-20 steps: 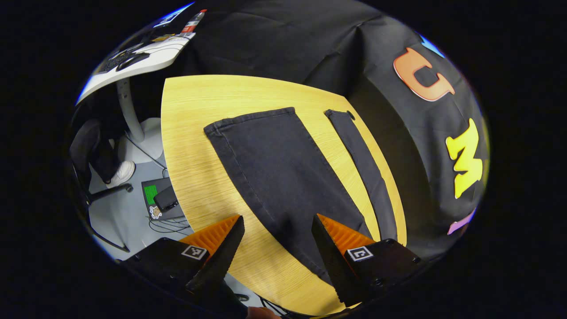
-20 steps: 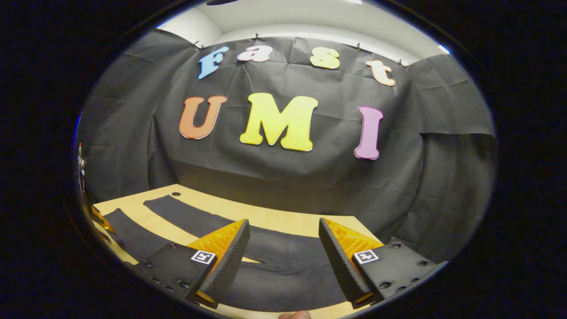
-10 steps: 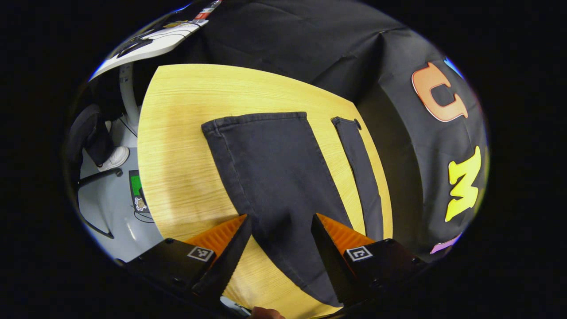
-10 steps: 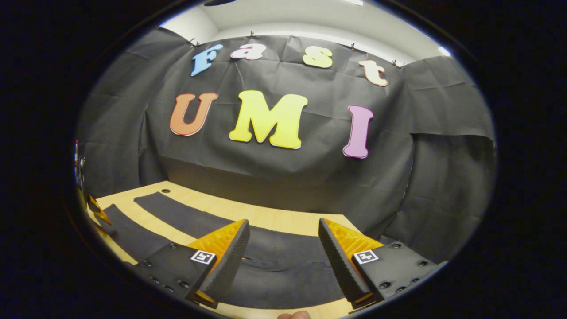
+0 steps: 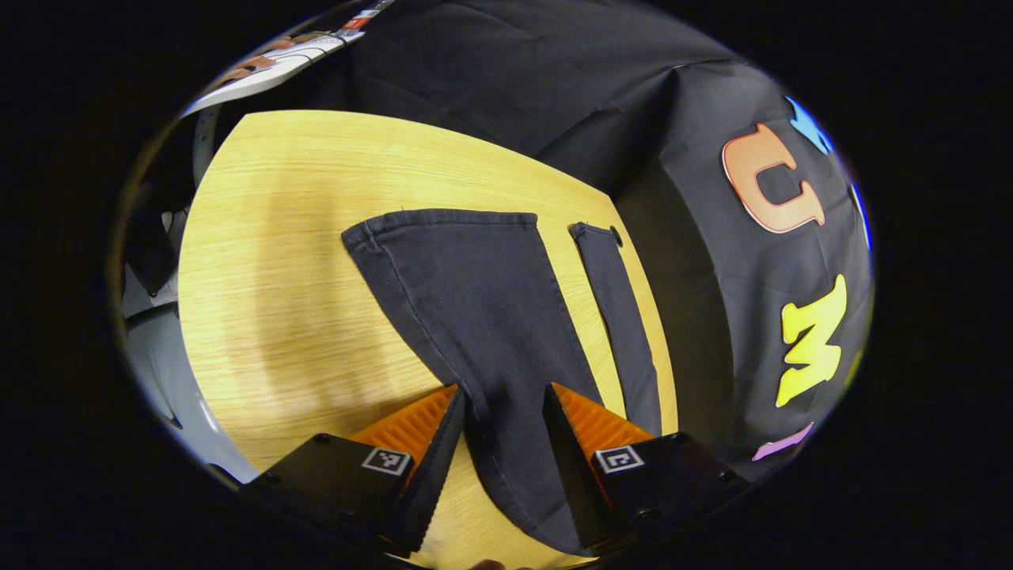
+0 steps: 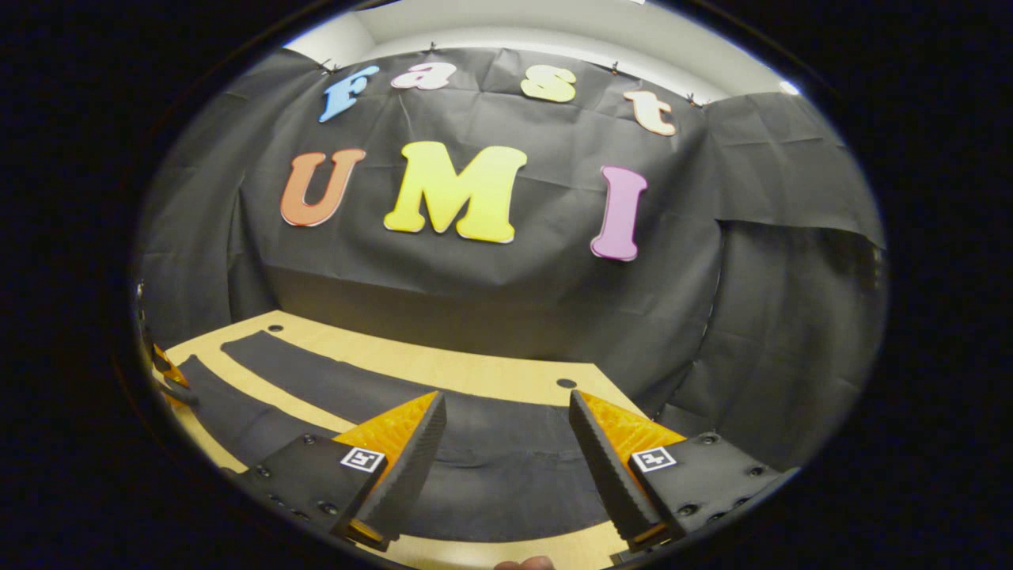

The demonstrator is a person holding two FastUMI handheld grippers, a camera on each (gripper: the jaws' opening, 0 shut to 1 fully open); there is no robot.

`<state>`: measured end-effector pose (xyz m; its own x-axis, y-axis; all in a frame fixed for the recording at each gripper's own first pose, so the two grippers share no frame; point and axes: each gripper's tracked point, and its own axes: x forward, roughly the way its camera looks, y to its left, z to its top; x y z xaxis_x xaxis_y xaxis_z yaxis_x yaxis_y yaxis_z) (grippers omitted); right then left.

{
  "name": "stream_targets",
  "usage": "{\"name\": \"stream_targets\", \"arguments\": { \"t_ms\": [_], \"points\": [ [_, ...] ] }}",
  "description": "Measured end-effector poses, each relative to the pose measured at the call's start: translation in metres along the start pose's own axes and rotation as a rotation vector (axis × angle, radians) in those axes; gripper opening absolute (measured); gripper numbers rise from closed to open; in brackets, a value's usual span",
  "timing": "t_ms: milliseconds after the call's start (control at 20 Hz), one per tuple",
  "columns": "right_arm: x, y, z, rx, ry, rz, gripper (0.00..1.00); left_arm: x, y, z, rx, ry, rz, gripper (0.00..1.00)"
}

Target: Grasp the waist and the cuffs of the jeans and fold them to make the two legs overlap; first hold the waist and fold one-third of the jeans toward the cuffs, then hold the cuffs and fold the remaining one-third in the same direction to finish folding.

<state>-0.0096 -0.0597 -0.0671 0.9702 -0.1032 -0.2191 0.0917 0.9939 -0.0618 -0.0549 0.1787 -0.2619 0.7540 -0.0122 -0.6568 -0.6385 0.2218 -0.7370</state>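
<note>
Markers, small square black-and-white coded tags, sit on the black bodies of both grippers; no readable brand shows on the jeans (image 5: 483, 317) themselves. Dark denim with visible side stitching and hemmed cuffs, they lie flat on the pale wood-grain table (image 5: 277, 261). In the left gripper view their long axis runs from the lower centre of the frame up toward the upper middle, the two legs splayed apart in a narrow V with bare wood between them; the wide near leg ends in a straight cuff at upper centre, the thin far leg lies at centre right. In the right gripper view the legs sweep from lower centre out to the left of the frame.

Left gripper (image 5: 502, 419) has its ribbed orange-backed fingers straddling the near leg's lower part, jaws parted, close to the cloth on either side; whether they pinch it I cannot tell. Right gripper (image 6: 506, 427) hovers wide apart over the waist end at lower centre, grasping nothing
</note>
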Motion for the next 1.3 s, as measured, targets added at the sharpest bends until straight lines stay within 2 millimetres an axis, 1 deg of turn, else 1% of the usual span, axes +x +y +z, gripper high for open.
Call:
{"name": "stream_targets", "arguments": {
  "t_ms": [50,100,150,200,300,350,400,450,500,550,600,650,700,750,800,850,950,1000,1050,1100,1150,1200,1250,1300],
  "points": [
    [0.004,-0.007,-0.011,0.035,0.048,-0.009,0.96,0.001,0.006,0.002,-0.028,-0.001,0.004,0.67],
    [0.009,-0.015,-0.025,0.08,0.105,-0.015,0.96,0.004,0.012,0.003,-0.065,-0.002,0.01,0.51],
    [0.013,-0.024,-0.039,0.129,0.165,-0.022,0.97,0.003,0.014,0.004,-0.104,0.0,-0.009,0.34],
    [0.019,-0.037,-0.055,0.182,0.231,-0.042,0.97,0.002,0.014,0.003,-0.125,0.006,-0.029,0.17],
    [0.028,-0.064,-0.085,0.321,0.346,-0.107,0.96,0.002,0.012,0.003,-0.134,0.019,-0.058,0.11],
    [0.031,-0.077,-0.102,0.396,0.417,-0.153,0.96,0.002,0.011,0.003,-0.133,0.02,-0.067,0.09],
    [0.029,-0.092,-0.12,0.472,0.478,-0.192,0.97,0.002,0.011,0.003,-0.131,0.025,-0.069,0.05],
    [0.026,-0.105,-0.137,0.536,0.531,-0.232,0.96,0.003,0.011,0.002,-0.129,0.029,-0.073,0.04],
    [0.025,-0.119,-0.152,0.587,0.569,-0.27,0.93,0.001,0.011,0.003,-0.134,0.033,-0.078,0.0],
    [0.022,-0.128,-0.165,0.625,0.612,-0.298,0.98,0.001,0.012,0.003,-0.145,0.033,-0.085,0.04],
    [0.02,-0.13,-0.176,0.656,0.659,-0.304,0.98,0.001,0.011,0.004,-0.157,0.033,-0.094,0.04],
    [0.021,-0.128,-0.182,0.685,0.697,-0.301,0.92,0.001,0.011,0.004,-0.169,0.031,-0.099,0.04],
    [0.022,-0.124,-0.188,0.715,0.723,-0.298,0.96,0.002,0.011,0.004,-0.177,0.03,-0.102,0.04],
    [0.023,-0.122,-0.195,0.744,0.739,-0.291,0.88,0.002,0.011,0.003,-0.178,0.031,-0.099,0.04],
    [0.025,-0.118,-0.198,0.769,0.754,-0.29,0.89,0.002,0.011,0.003,-0.172,0.034,-0.094,0.04],
    [0.025,-0.118,-0.197,0.776,0.753,-0.292,0.8,0.002,0.011,0.003,-0.165,0.038,-0.087,0.04],
    [0.027,-0.117,-0.193,0.758,0.74,-0.286,0.82,0.002,0.012,0.003,-0.162,0.04,-0.081,0.03],
    [0.029,-0.115,-0.191,0.763,0.748,-0.279,0.7,0.002,0.011,0.003,-0.165,0.04,-0.08,0.03],
    [0.031,-0.119,-0.187,0.771,0.725,-0.295,0.73,0.002,0.011,0.004,-0.166,0.04,-0.08,0.04],
    [0.031,-0.12,-0.187,0.794,0.734,-0.303,0.62,0.003,0.011,0.003,-0.165,0.04,-0.079,0.04],
    [0.034,-0.126,-0.189,0.82,0.725,-0.319,0.51,0.003,0.011,0.003,-0.163,0.04,-0.076,0.03],
    [0.035,-0.127,-0.199,0.854,0.726,-0.321,0.36,0.003,0.01,0.003,-0.16,0.041,-0.074,0.03],
    [0.038,-0.127,-0.198,0.88,0.72,-0.314,0.21,0.003,0.01,0.003,-0.157,0.042,-0.073,0.03],
    [0.036,-0.127,-0.2,0.906,0.732,-0.297,0.2,0.002,0.011,0.003,-0.154,0.044,-0.071,0.03]
  ]
}}
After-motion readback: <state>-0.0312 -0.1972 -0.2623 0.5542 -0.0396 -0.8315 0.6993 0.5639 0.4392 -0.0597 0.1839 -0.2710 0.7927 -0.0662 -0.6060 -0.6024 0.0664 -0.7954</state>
